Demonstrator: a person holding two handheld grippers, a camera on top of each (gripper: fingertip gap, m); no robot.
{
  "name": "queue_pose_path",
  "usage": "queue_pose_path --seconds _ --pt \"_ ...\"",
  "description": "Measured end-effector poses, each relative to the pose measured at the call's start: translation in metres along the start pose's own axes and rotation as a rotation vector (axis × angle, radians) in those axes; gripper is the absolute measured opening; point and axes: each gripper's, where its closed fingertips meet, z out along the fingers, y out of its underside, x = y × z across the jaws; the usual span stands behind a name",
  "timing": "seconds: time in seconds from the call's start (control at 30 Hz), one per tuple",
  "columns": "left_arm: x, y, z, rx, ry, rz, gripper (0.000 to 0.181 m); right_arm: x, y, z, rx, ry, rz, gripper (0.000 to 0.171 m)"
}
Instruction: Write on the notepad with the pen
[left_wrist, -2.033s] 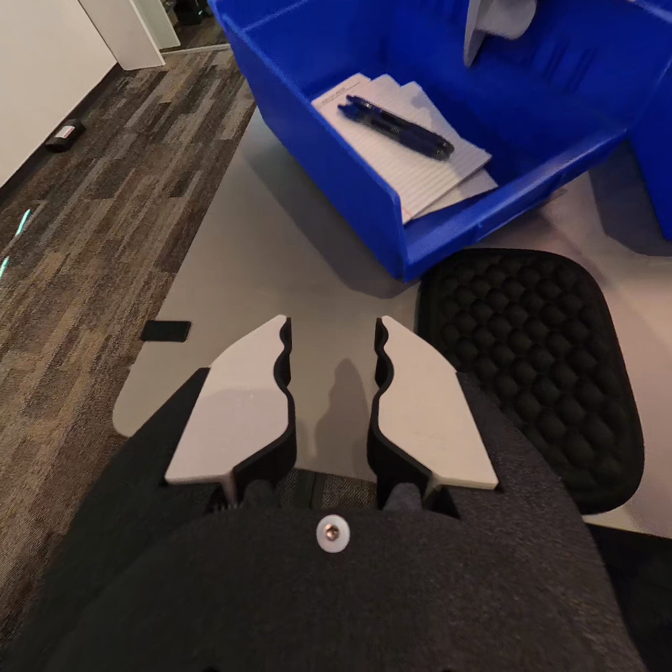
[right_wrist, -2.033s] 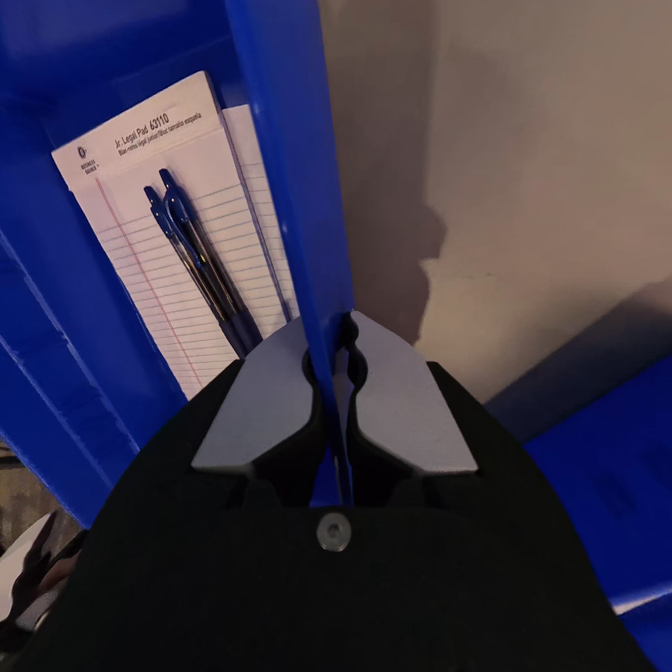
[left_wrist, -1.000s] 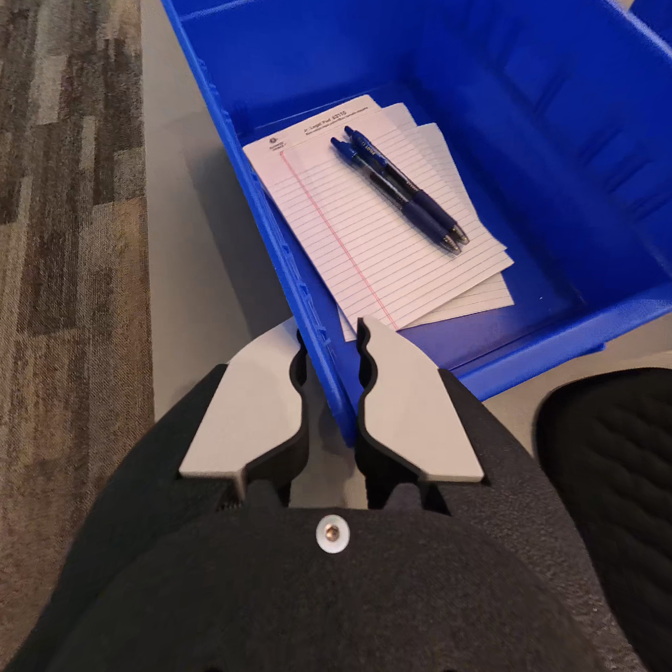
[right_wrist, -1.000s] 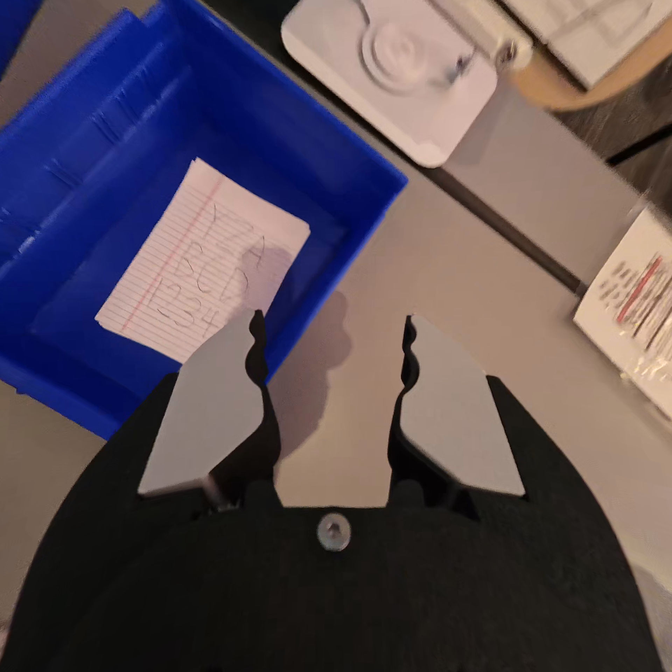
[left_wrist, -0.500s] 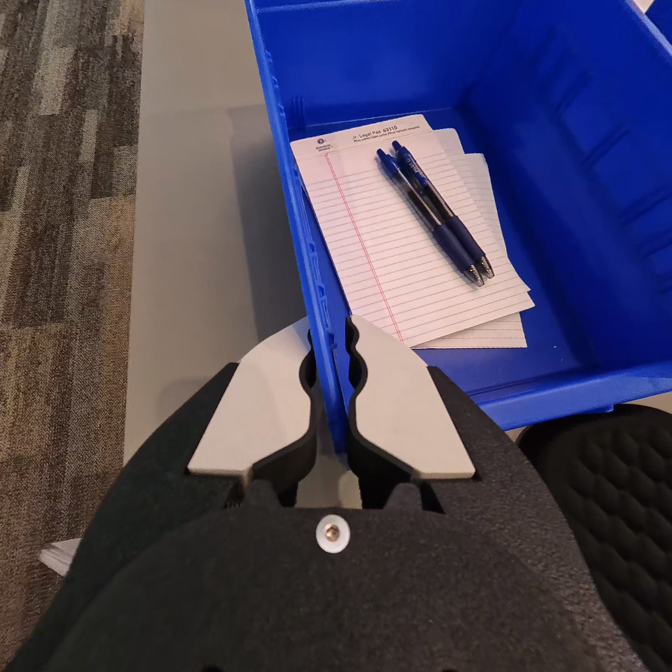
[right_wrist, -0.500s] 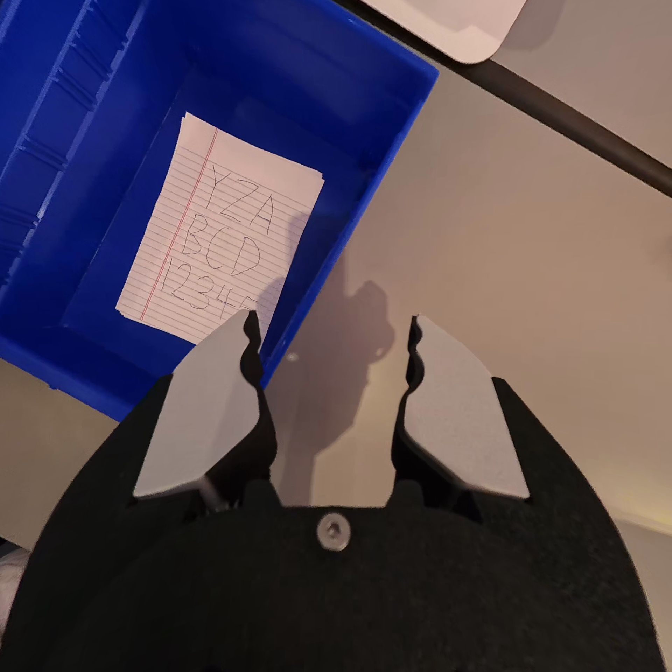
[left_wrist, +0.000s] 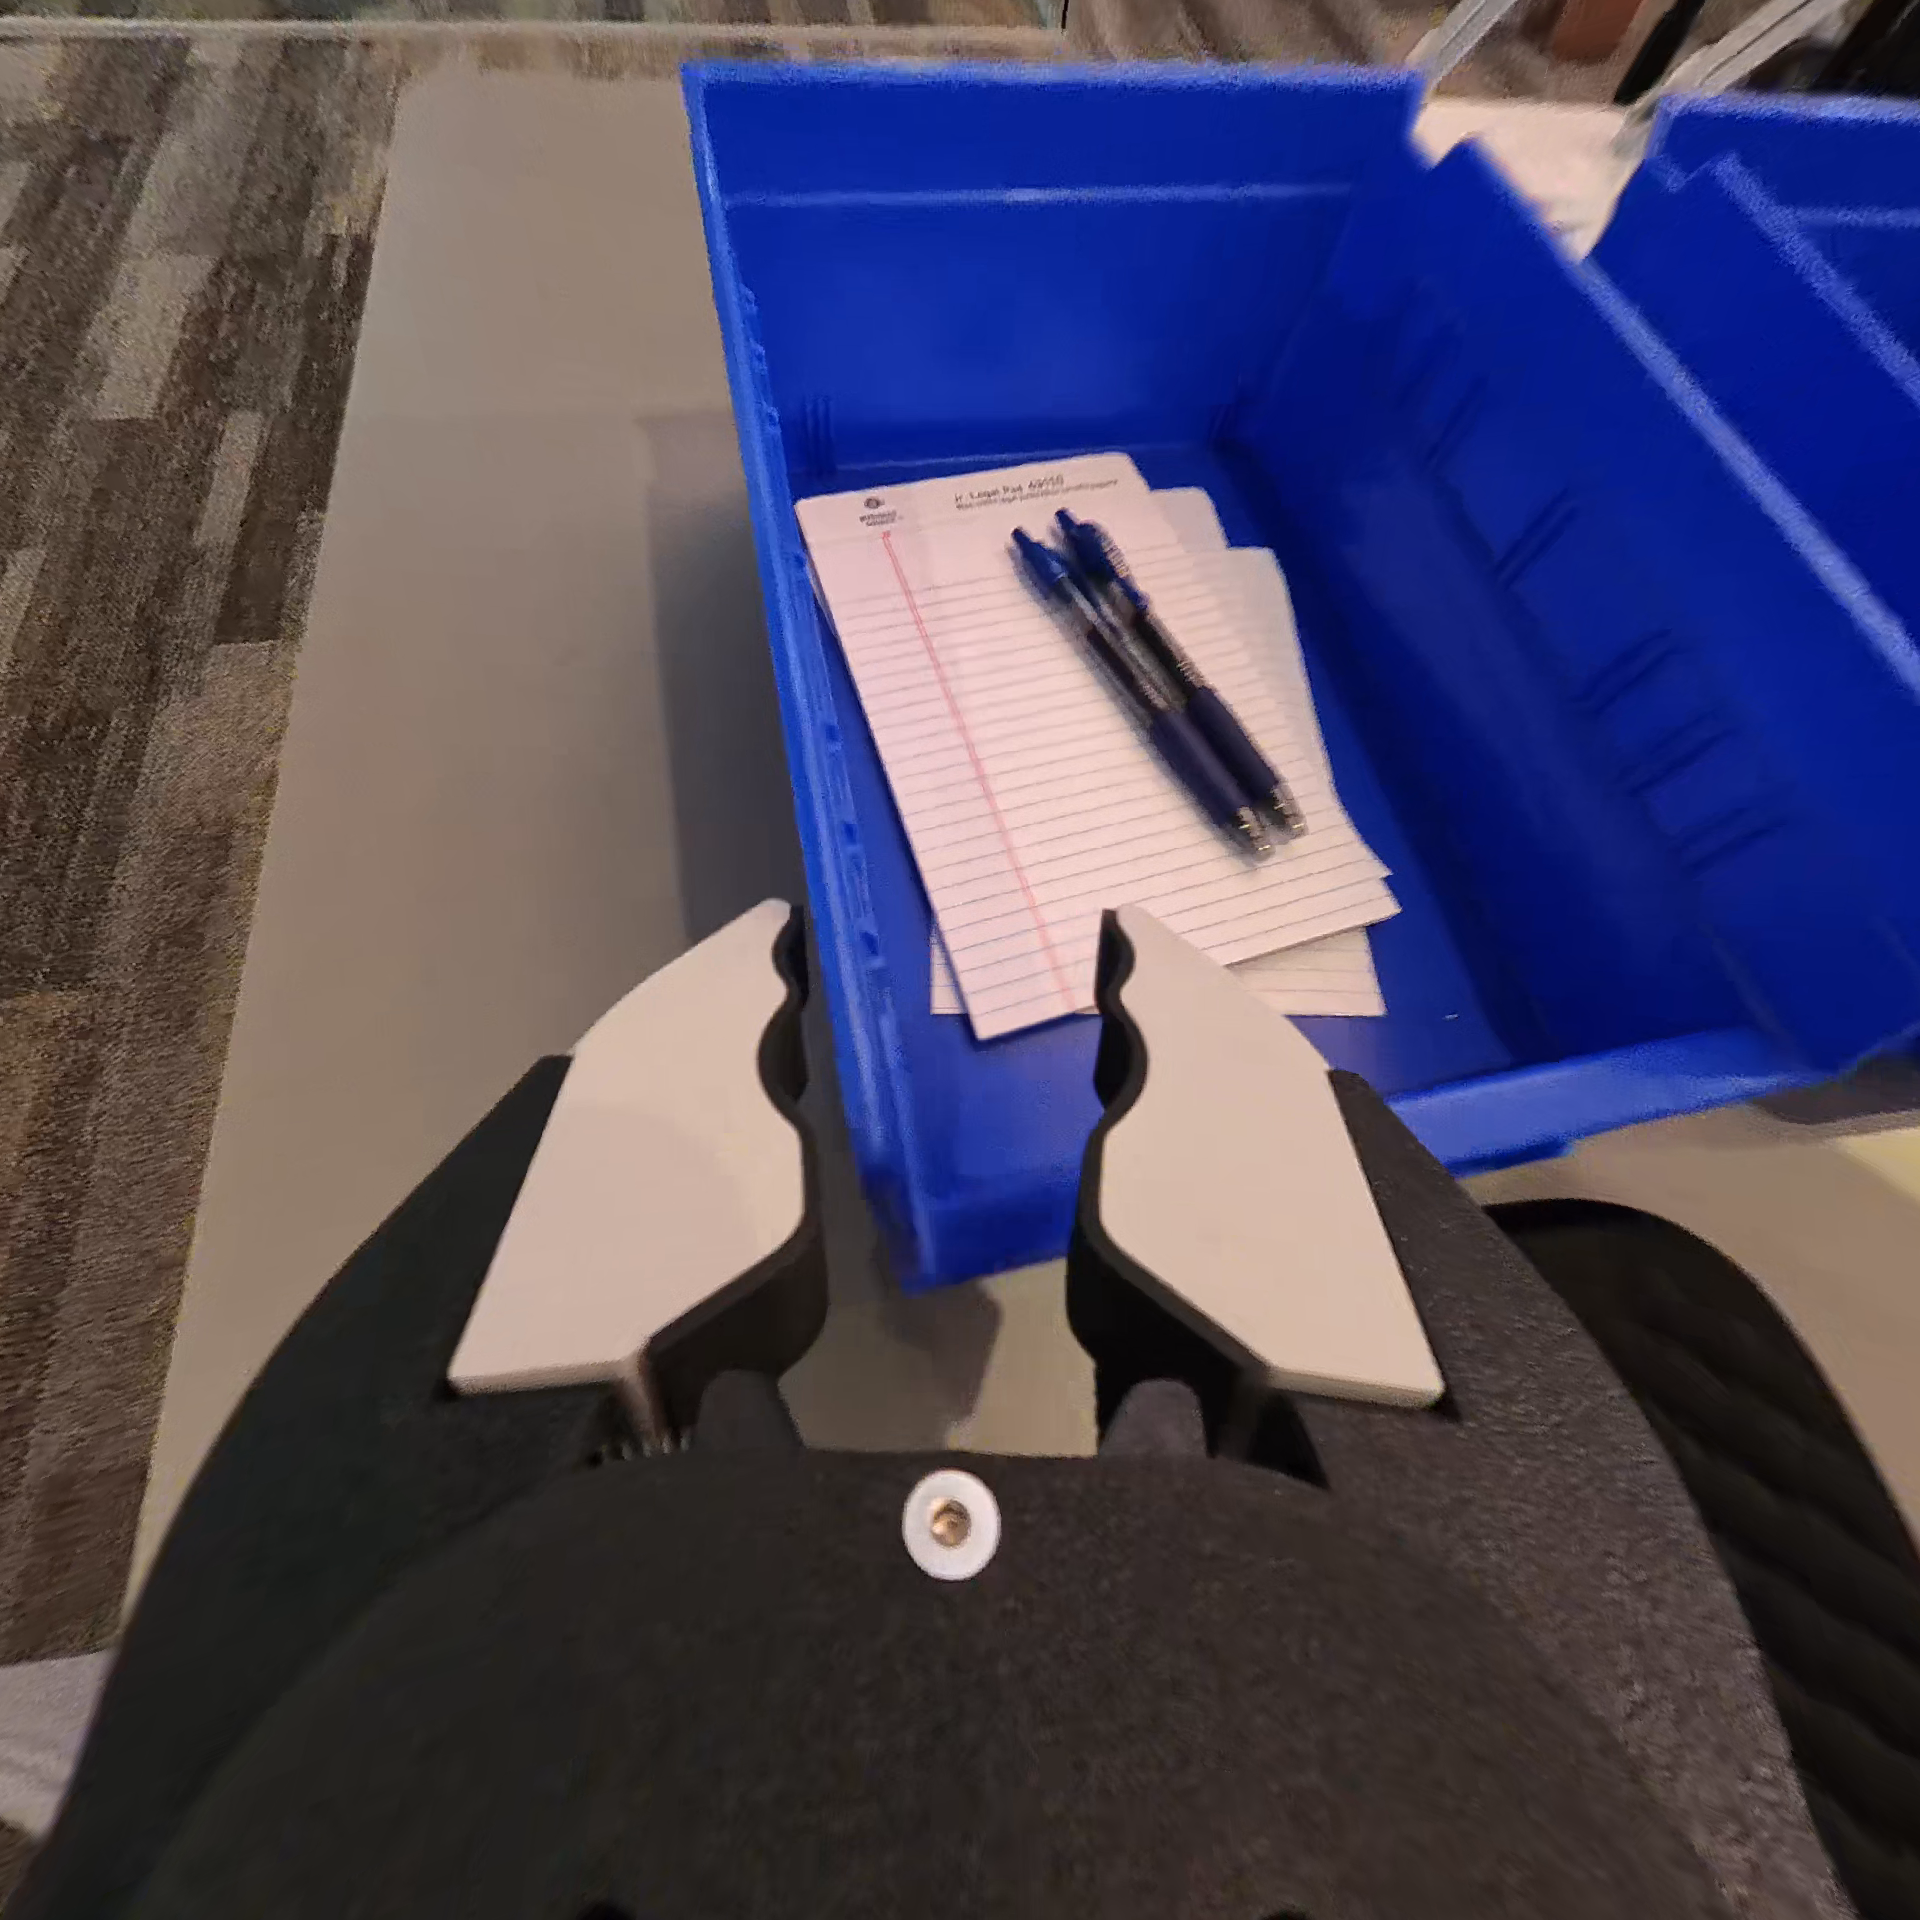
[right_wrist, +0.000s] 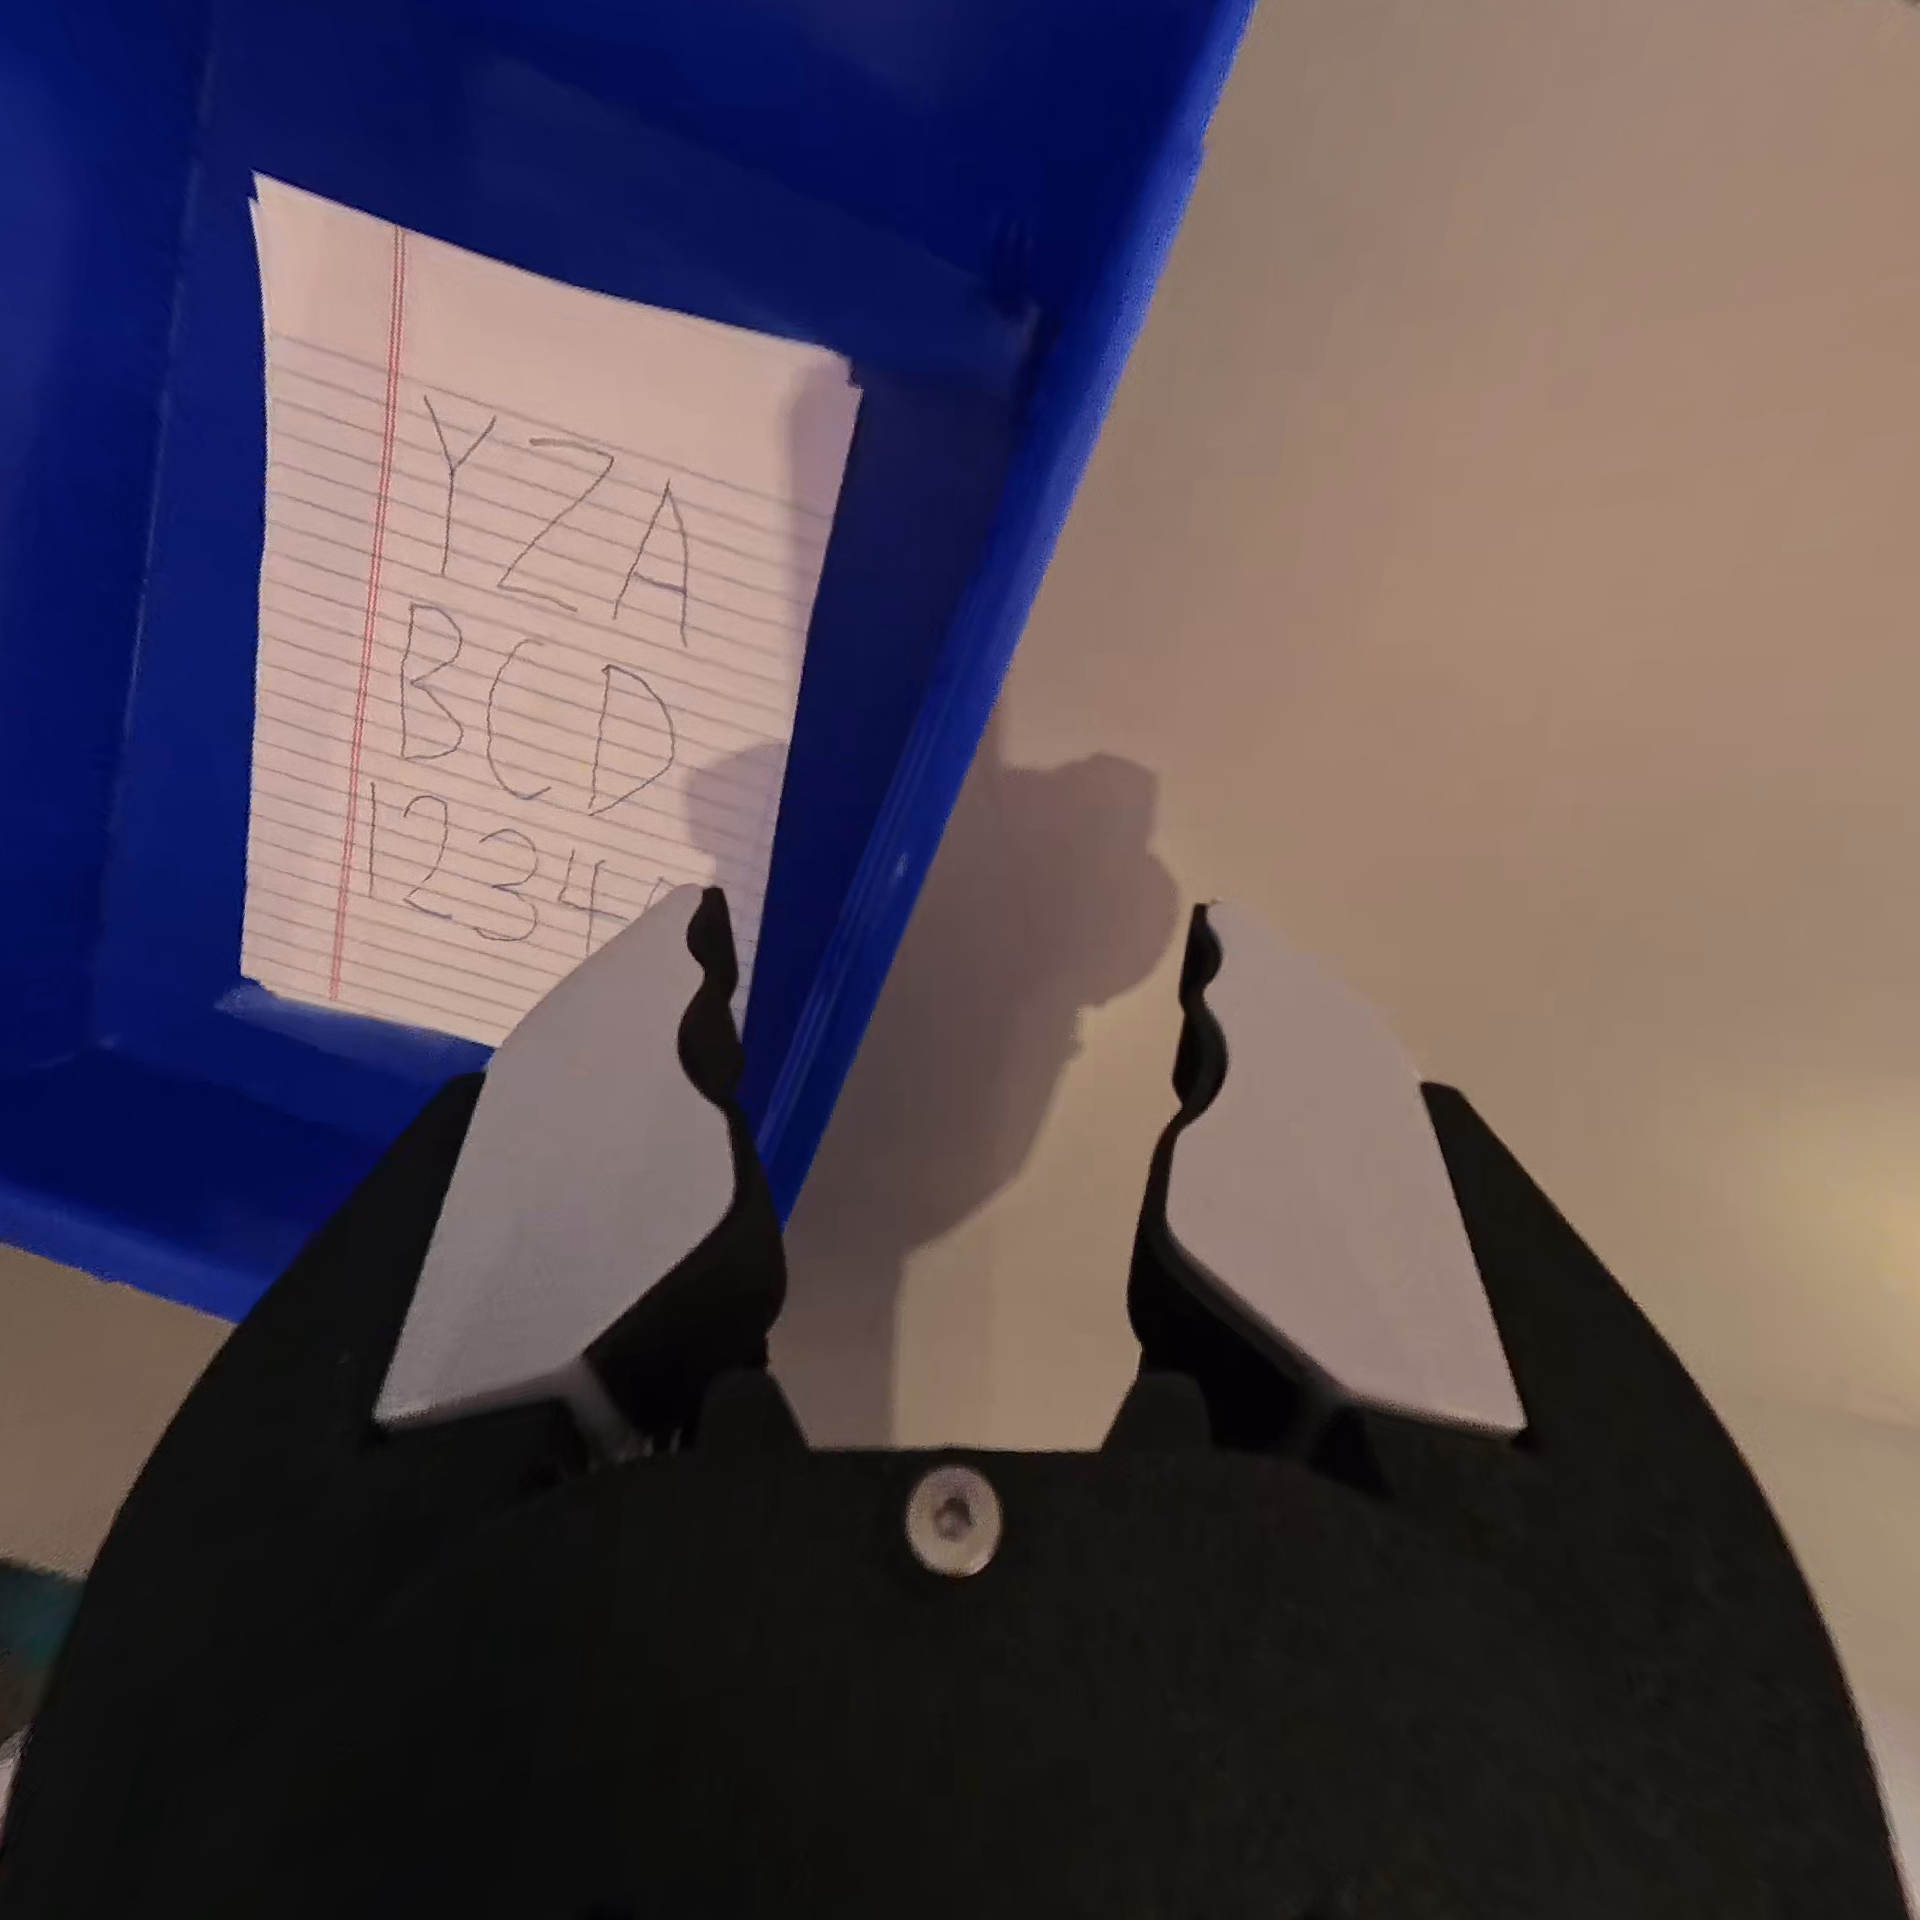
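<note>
Your left gripper (left_wrist: 951, 925) is spread apart, straddling the near left wall of the blue bin (left_wrist: 1039, 270); nothing is clamped. The notepad (left_wrist: 1070, 727) lies flat in that bin just ahead of the fingertips, on loose lined sheets, with two blue pens (left_wrist: 1153, 675) side by side on it, tips toward you. The pad's header strip carries small print.

Your right gripper (right_wrist: 951, 909) is also spread apart and empty, over the right wall of a second bin (right_wrist: 987, 623). A lined sheet (right_wrist: 540, 623) with handwriting lies inside. Grey table (right_wrist: 1507, 520) lies clear to the right. A black textured pad (left_wrist: 1766, 1455) adjoins the first bin's near edge.
</note>
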Motion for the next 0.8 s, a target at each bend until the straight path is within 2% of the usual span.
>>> queue_pose_path --seconds 0.07,0.1,0.17,0.2,0.4,0.57,0.8 --pt "0.009 -0.005 -0.011 0.022 0.003 -0.012 0.061 -0.006 0.006 0.015 -0.067 -0.065 0.031 0.079" --pt "0.011 -0.006 -0.017 0.018 -0.015 -0.001 0.063 -0.009 0.009 0.02 -0.102 -0.112 0.043 0.07" --pt "0.013 -0.009 -0.029 0.019 -0.074 0.04 0.06 -0.02 0.011 0.023 -0.153 -0.245 0.085 0.027" --pt "0.014 -0.012 -0.035 0.027 -0.102 0.062 0.058 -0.019 0.009 0.023 -0.158 -0.271 0.109 0.017" --pt "0.011 -0.01 -0.061 0.027 -0.221 0.12 0.057 0.021 0.01 0.023 -0.154 -0.148 0.021 0.007" --pt "0.024 0.0 -0.078 0.065 -0.193 0.054 0.055 0.058 0.017 0.019 -0.135 -0.197 0.082 0.006" --pt "0.034 0.01 -0.09 0.099 -0.2 0.008 0.051 0.144 0.043 0.007 -0.122 -0.167 0.162 0.005"
